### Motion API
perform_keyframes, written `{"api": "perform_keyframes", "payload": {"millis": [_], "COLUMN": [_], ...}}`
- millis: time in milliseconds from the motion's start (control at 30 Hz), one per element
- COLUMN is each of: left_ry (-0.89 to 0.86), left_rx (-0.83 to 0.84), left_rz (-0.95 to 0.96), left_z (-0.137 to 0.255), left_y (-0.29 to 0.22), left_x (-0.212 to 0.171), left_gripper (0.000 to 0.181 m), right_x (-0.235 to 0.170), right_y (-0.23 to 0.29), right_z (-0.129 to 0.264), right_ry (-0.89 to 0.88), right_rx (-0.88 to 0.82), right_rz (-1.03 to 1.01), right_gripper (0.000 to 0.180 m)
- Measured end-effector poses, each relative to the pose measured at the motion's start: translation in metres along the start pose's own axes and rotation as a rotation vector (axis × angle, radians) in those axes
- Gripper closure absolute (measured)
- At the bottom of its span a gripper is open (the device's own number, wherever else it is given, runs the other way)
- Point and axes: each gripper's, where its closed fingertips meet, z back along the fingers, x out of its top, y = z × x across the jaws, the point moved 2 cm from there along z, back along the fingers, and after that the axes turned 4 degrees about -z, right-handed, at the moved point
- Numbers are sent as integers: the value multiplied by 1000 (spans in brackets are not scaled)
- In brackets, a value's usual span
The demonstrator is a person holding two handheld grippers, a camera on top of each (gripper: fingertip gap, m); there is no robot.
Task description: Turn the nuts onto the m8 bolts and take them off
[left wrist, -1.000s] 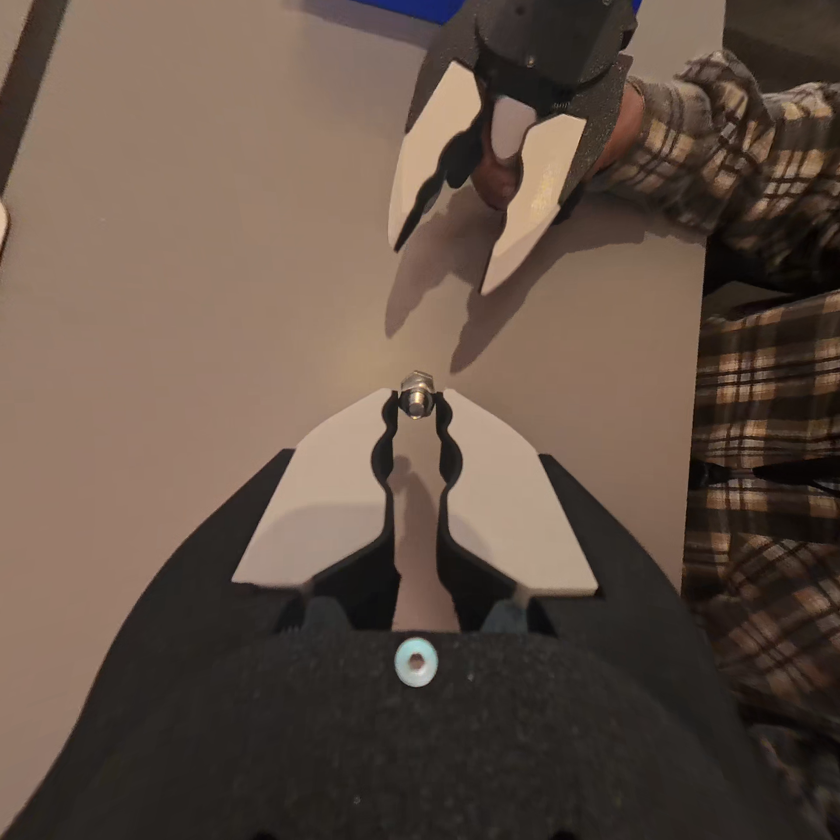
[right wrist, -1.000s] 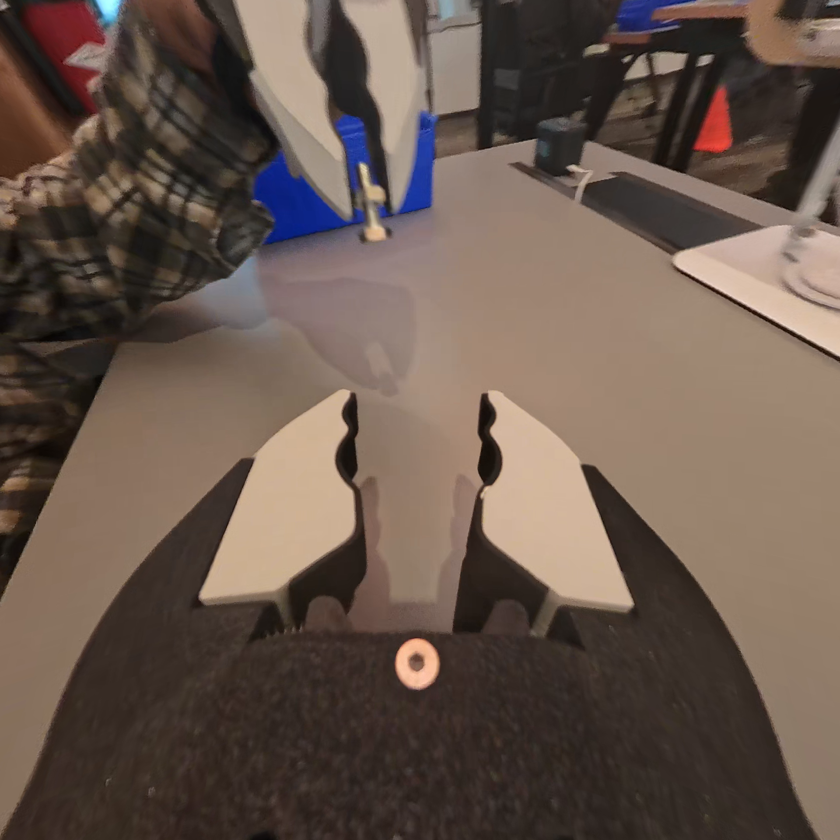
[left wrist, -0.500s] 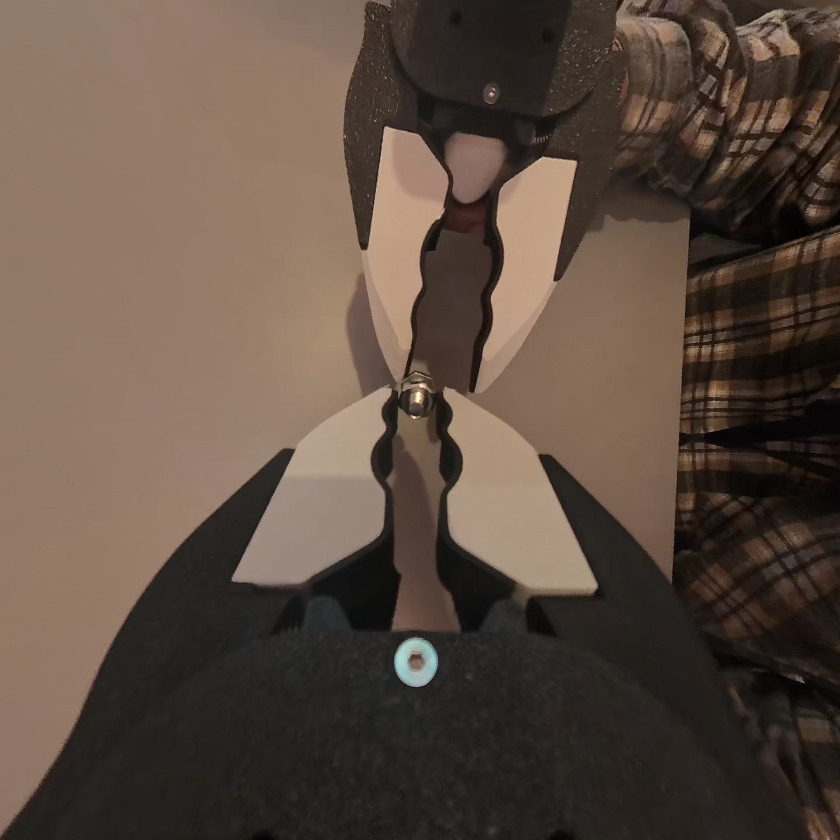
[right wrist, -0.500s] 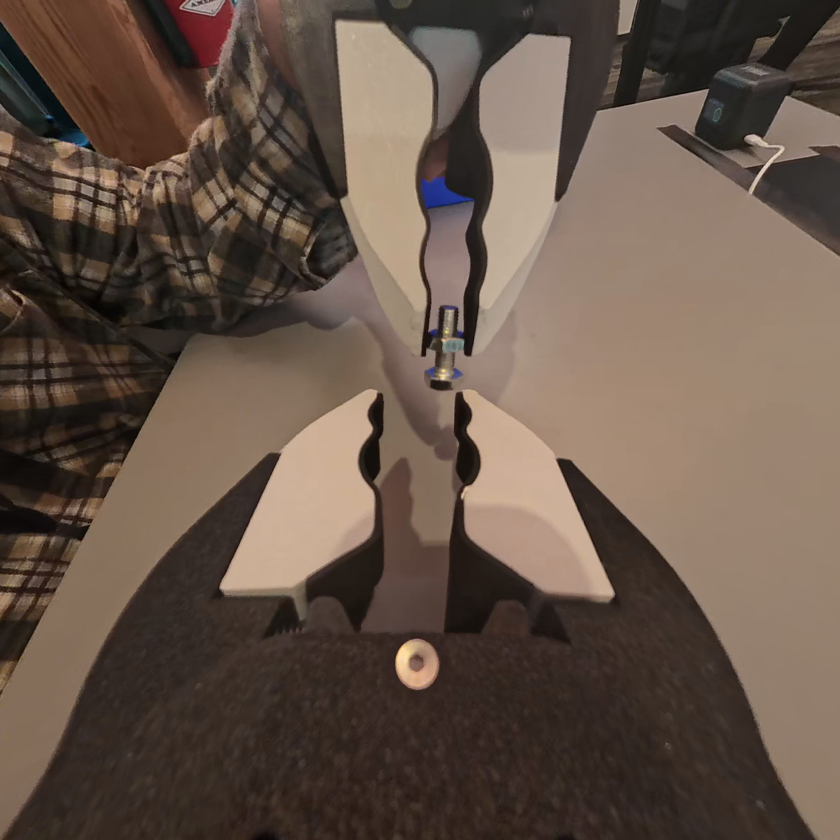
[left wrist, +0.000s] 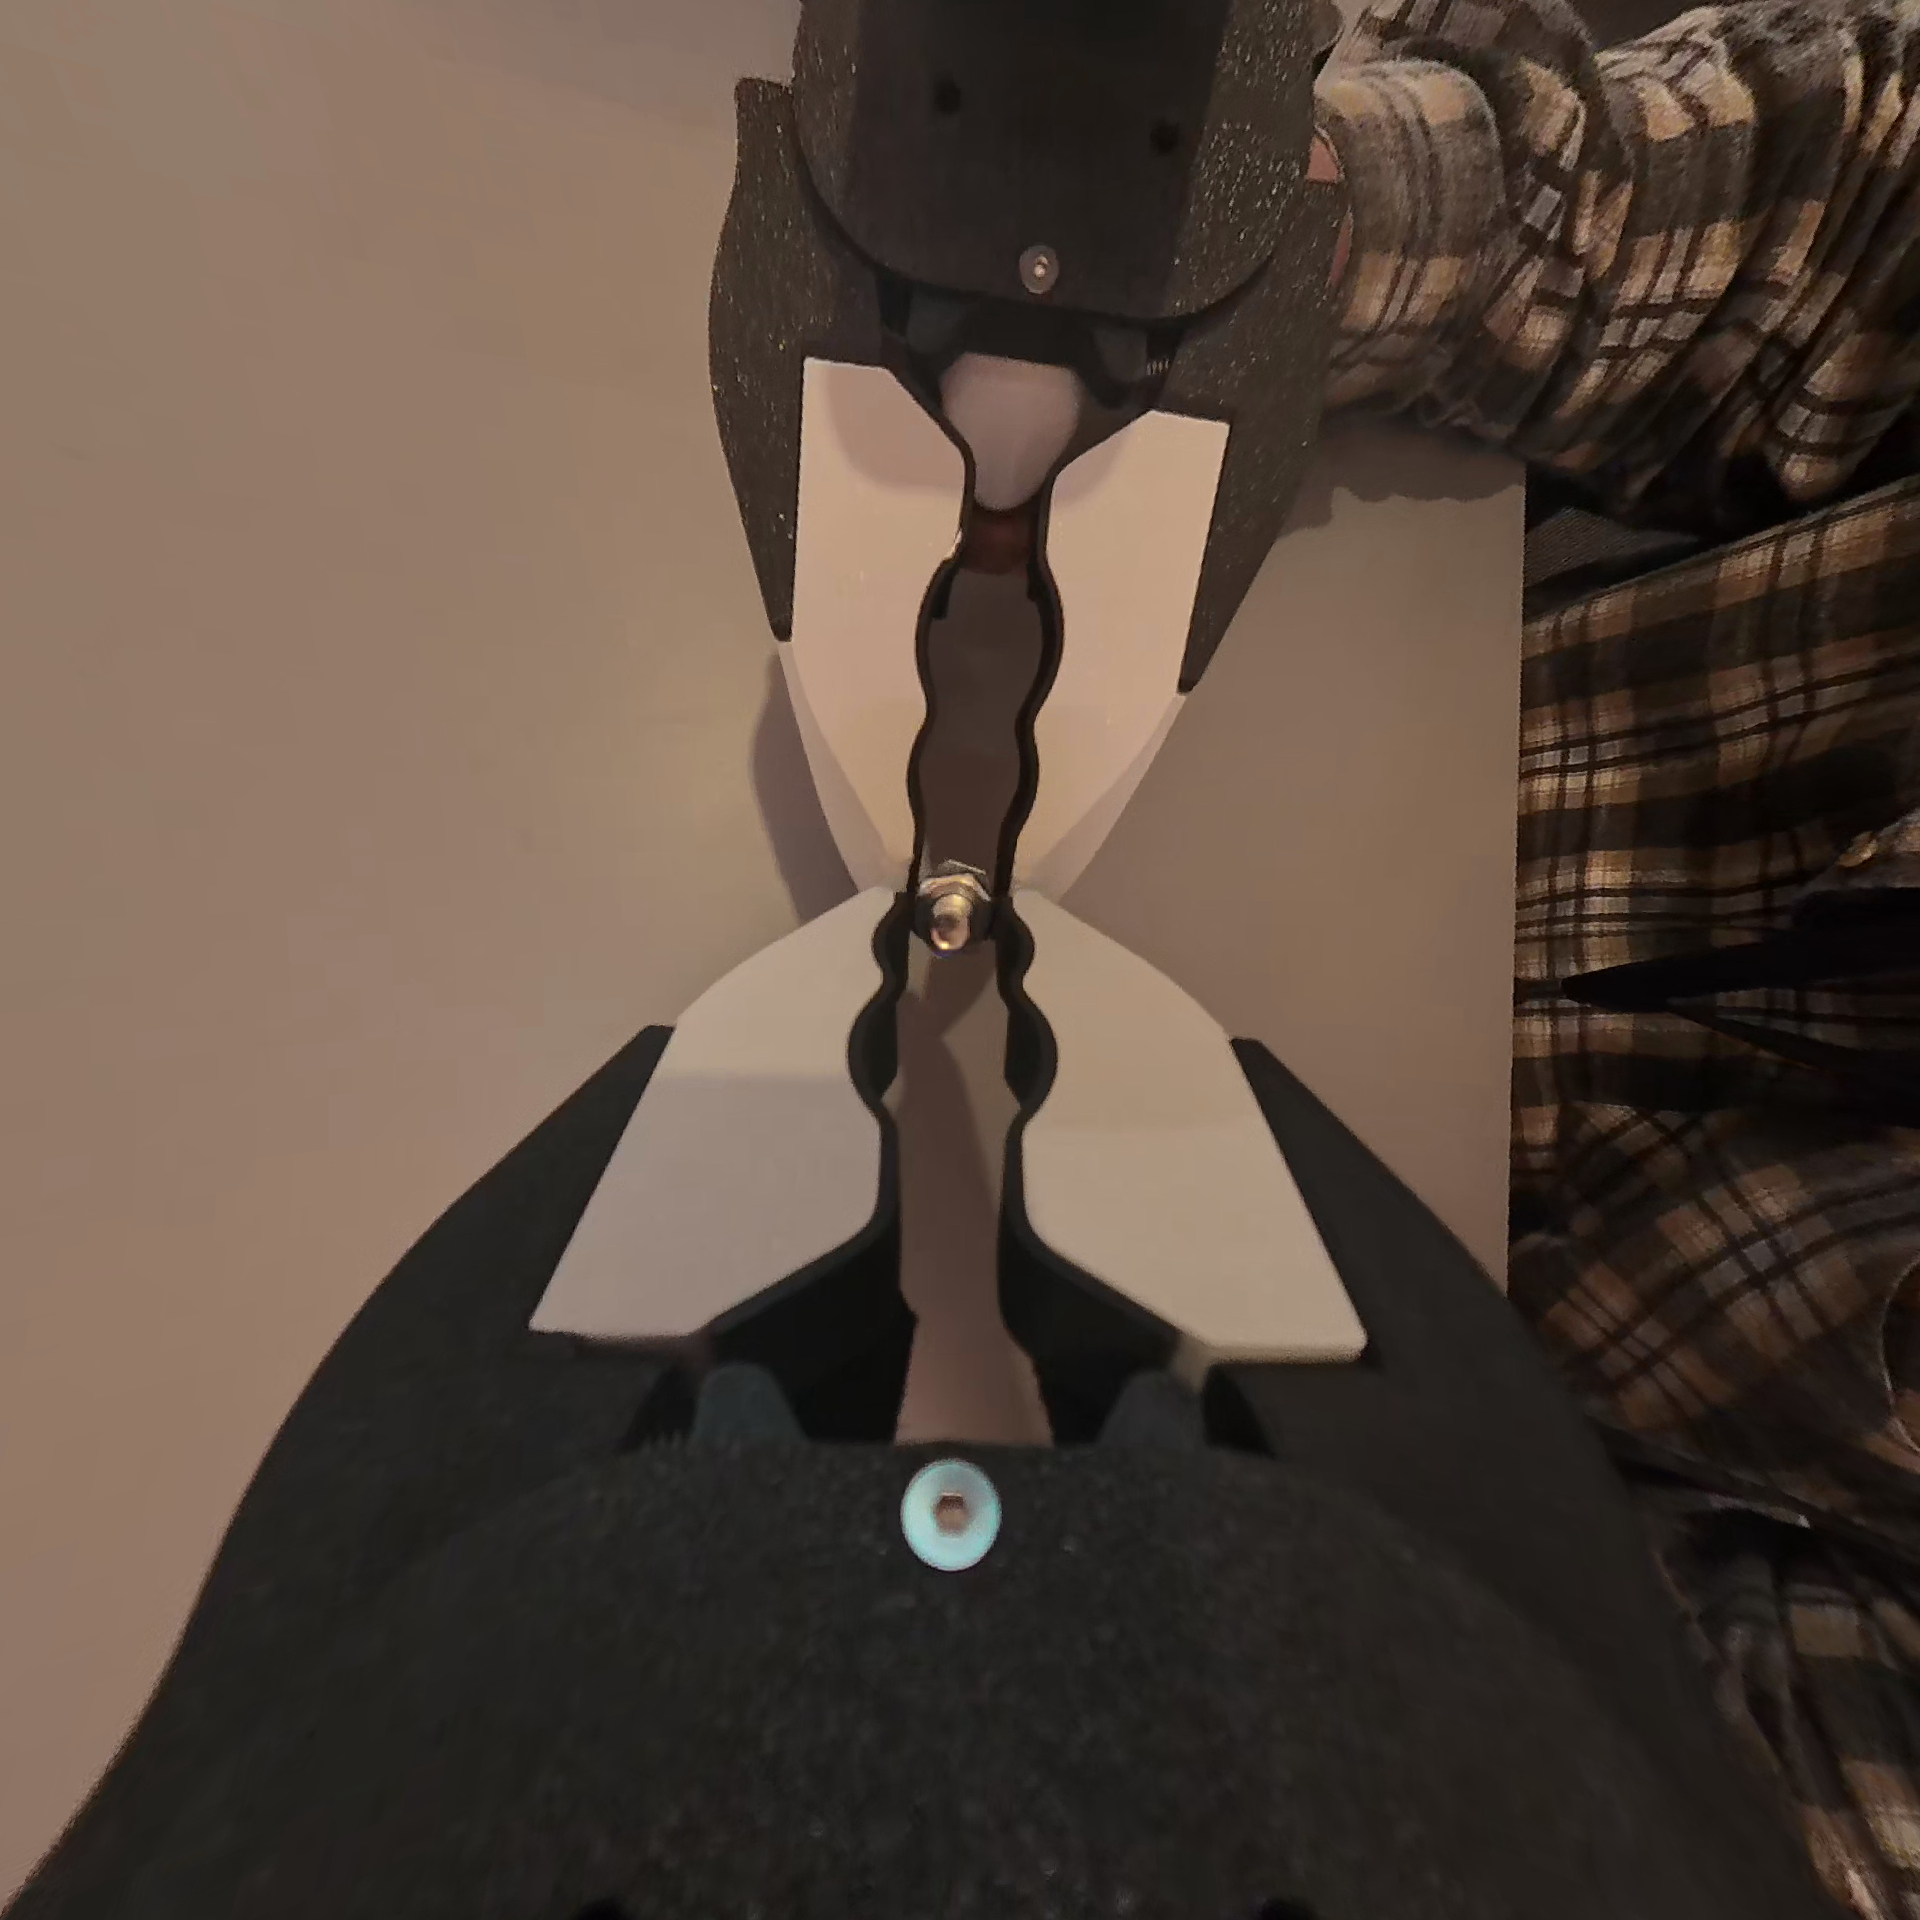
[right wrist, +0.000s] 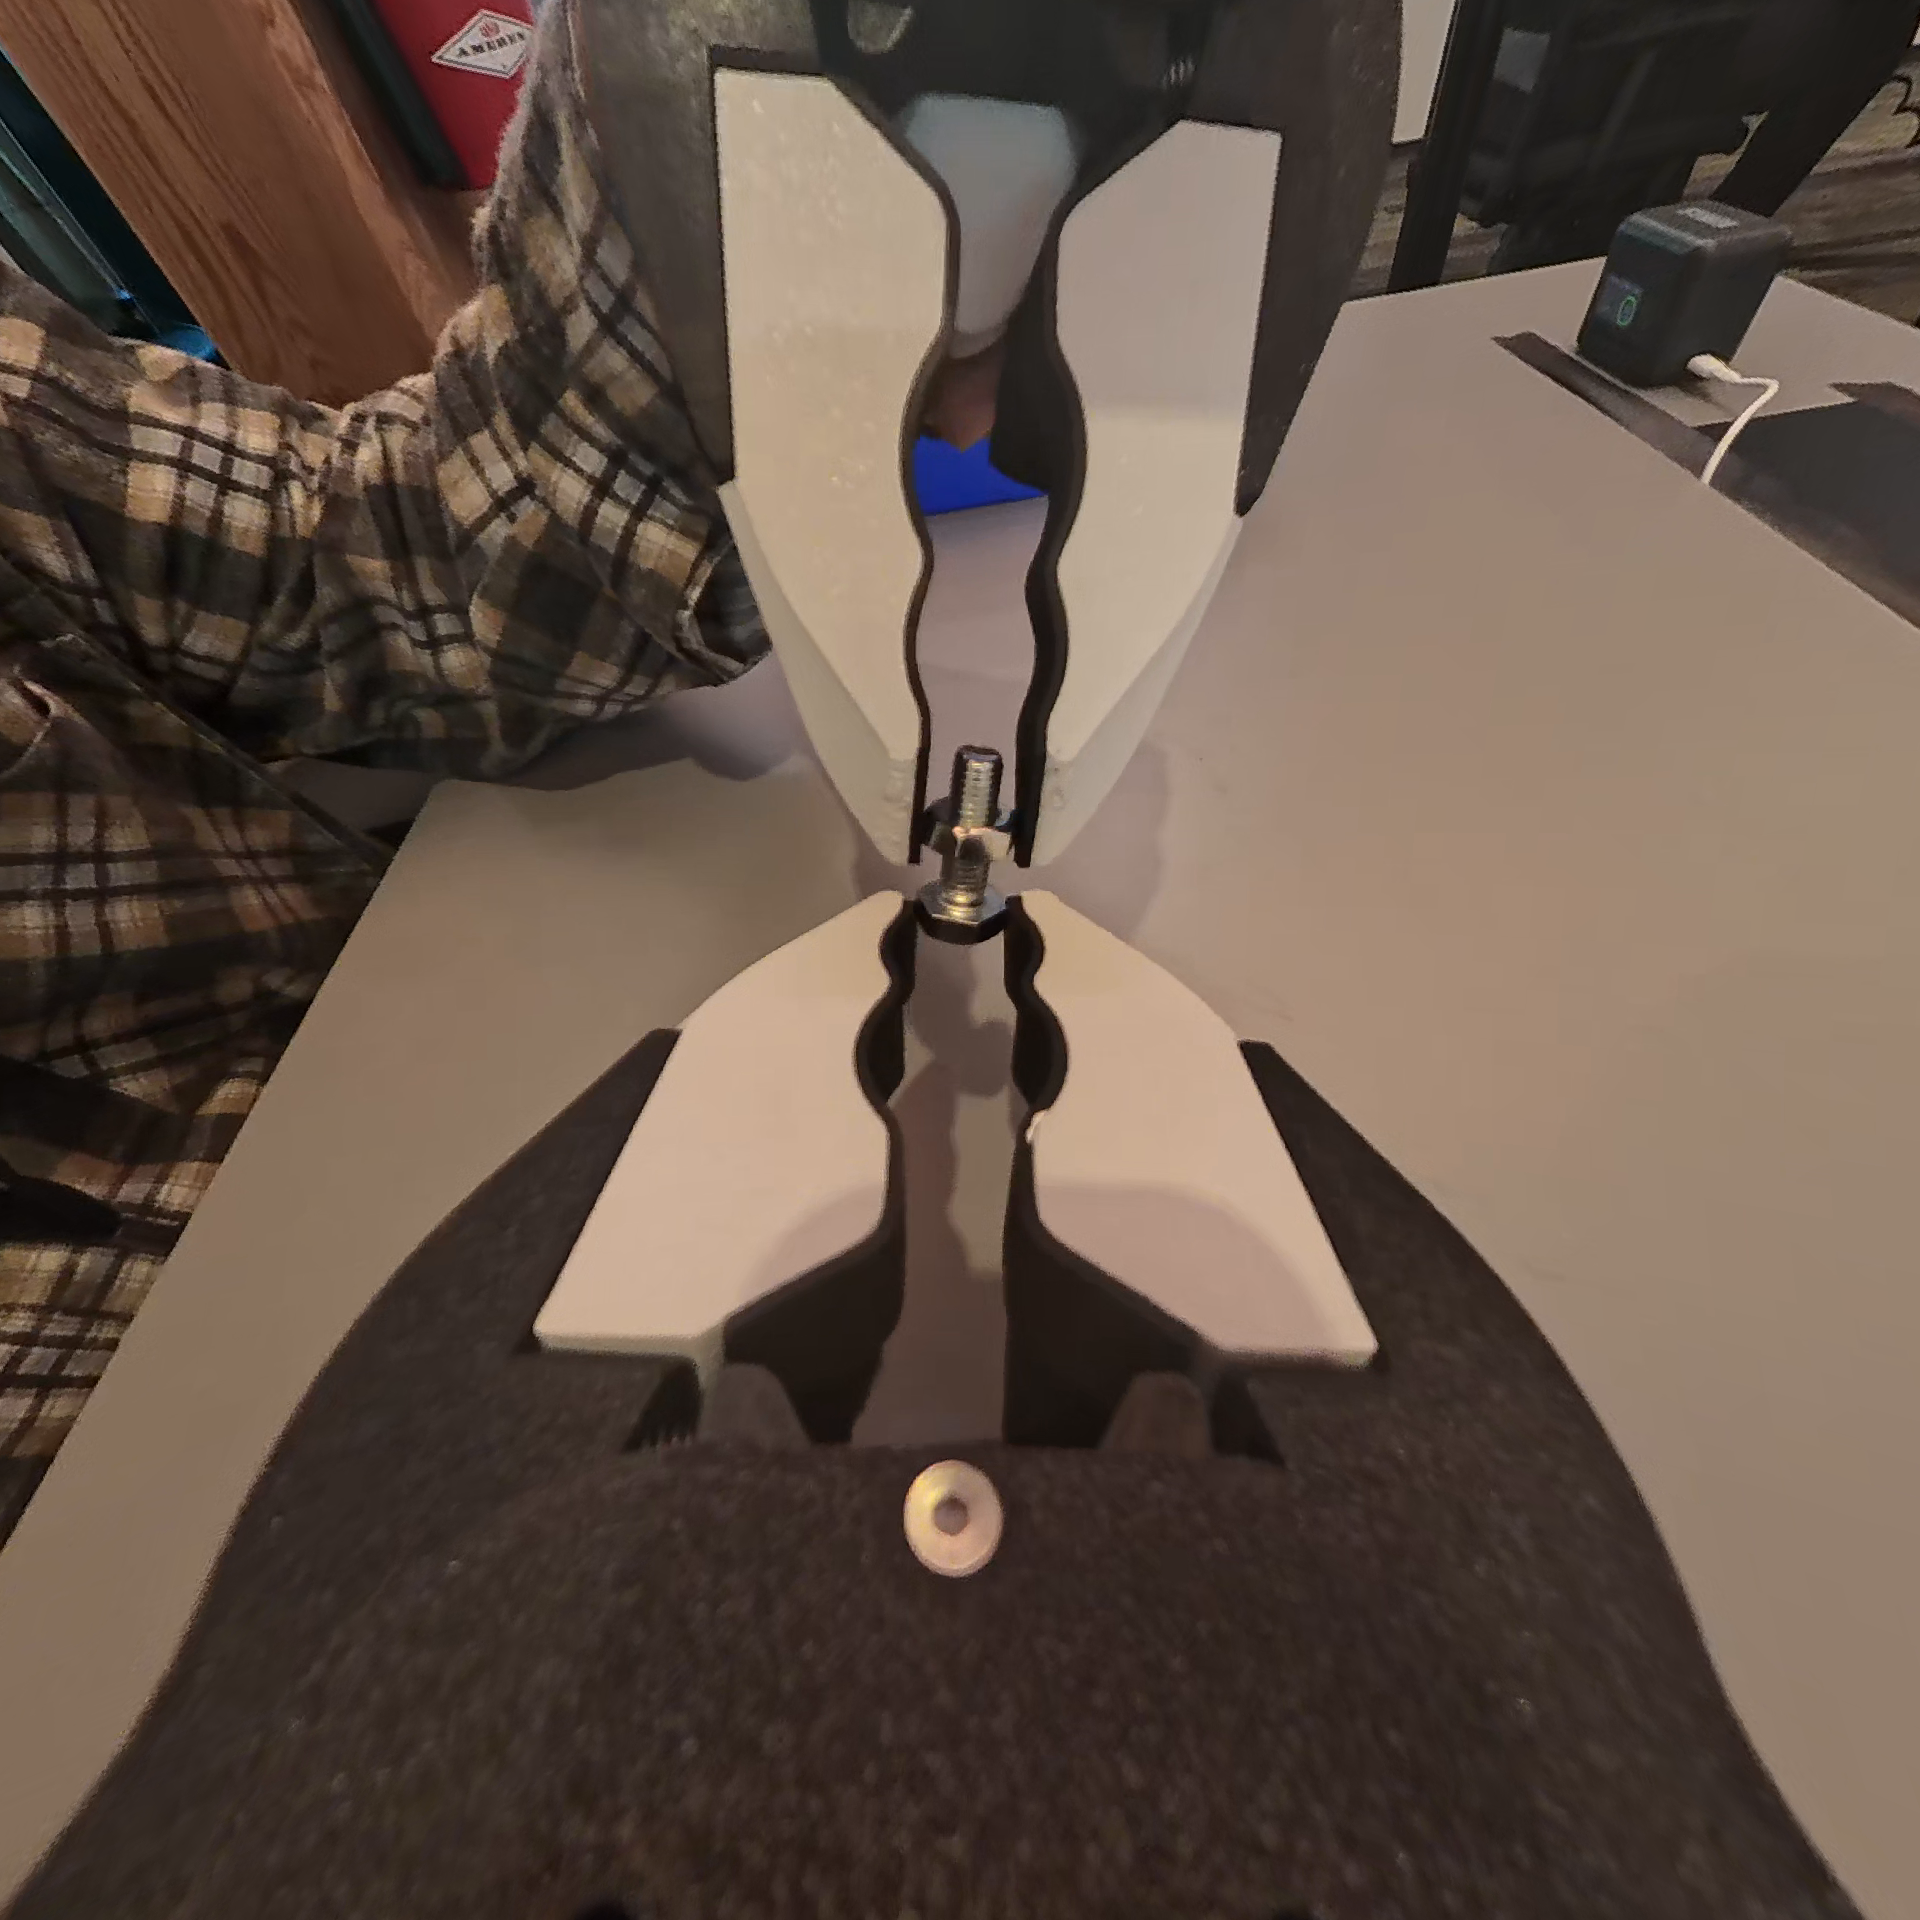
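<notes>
Right gripper (right wrist: 961,914), a second ago open and apart, now tips against the bolt (right wrist: 963,883) head, opposite left gripper (left wrist: 951,925)

Bolt (right wrist: 961,821): bright zinc-plated metal, glossy, threaded shank ribbed, hex head smooth
Nut (right wrist: 971,814): same bright metal, polished flats
Left gripper (left wrist: 951,914): fingers (left wrist: 748,1132) faced in smooth matt white plastic; inner edges lined with black, wavy-profiled material; body of black plastic, coarse grainy finish; shiny metal washer (left wrist: 951,1512) at centre
Right gripper (right wrist: 961,914): identical white matt faces, black rough-textured body
Worktop (right wrist: 1507,831): grey, smooth, matt laminate-like surface
Sleeve (right wrist: 468,499): woven plaid cloth, soft, brushed look
Panel (right wrist: 260,177) behind sleeve: varnished wood, visible grain
Small box (right wrist: 1683,291) at far edge: black matt plastic, white glossy cable
</notes>
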Motion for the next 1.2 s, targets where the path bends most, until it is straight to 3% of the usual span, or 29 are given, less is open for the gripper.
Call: {"api": "perform_keyframes", "payload": {"millis": [200, 433, 667, 967, 1200], "left_ry": [-93, -391, -630, -697, -694], "left_rx": [16, 18, 15, -4, -25], "left_rz": [19, 81, 78, 42, 11], "left_z": [7, 38, 42, 30, 24], "left_y": [6, 20, 30, 24, 18], "left_x": [10, 33, 56, 69, 71], "left_gripper": [165, 154, 148, 150, 167], "right_x": [7, 19, 36, 42, 45], "right_y": [-8, -21, -20, -19, -17], "right_z": [7, 28, 42, 49, 51], "right_ry": [-102, -294, -430, -477, -485], "right_rx": [-27, -63, -65, -63, -60], "right_rz": [-37, -136, -170, -189, -188], "right_gripper": [165, 165, 165, 165, 165]}}
